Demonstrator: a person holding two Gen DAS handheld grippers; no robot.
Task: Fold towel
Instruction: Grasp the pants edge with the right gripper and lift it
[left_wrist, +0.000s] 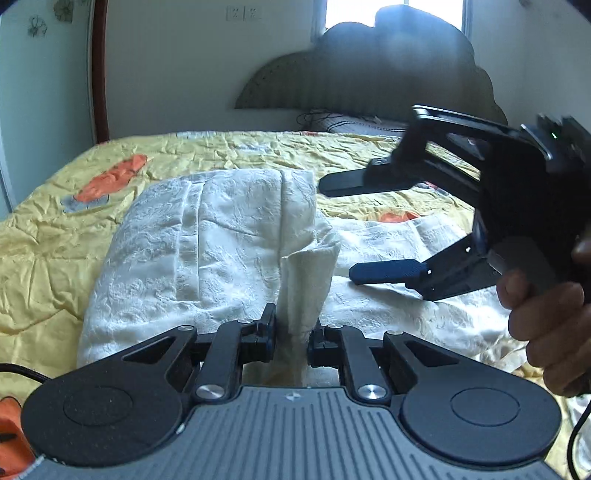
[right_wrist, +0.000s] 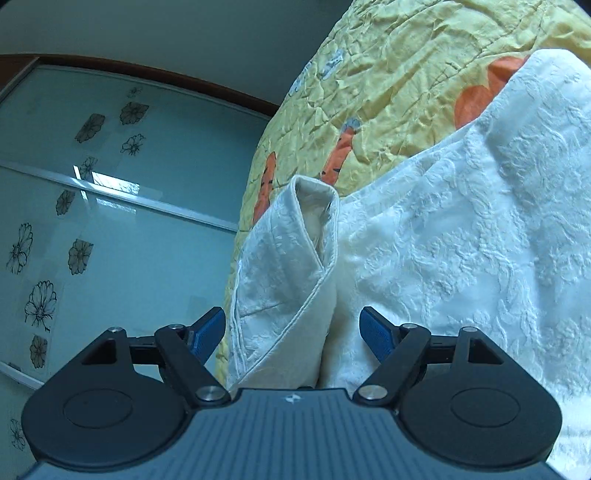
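Observation:
A white embossed towel (left_wrist: 221, 240) lies partly folded on the yellow bedspread (left_wrist: 55, 240). At the bottom of the left wrist view my left gripper (left_wrist: 293, 332) is shut on a pinched-up corner of the towel (left_wrist: 306, 284), which stands upright between its fingers. To the right, a hand (left_wrist: 546, 321) holds my right gripper (left_wrist: 338, 230), open and turned on its side just above the towel. In the right wrist view the right gripper (right_wrist: 295, 334) stands wide, its blue pads (right_wrist: 380, 338) apart from a folded towel edge (right_wrist: 288, 280) that rises between them.
The yellow bedspread (right_wrist: 388, 74) with orange patches covers the whole bed. A dark headboard (left_wrist: 369, 74) and a pillow (left_wrist: 354, 123) sit at the far end. Glass wardrobe doors with flower prints (right_wrist: 110, 221) stand beside the bed. A black cable (left_wrist: 22, 371) trails at the lower left.

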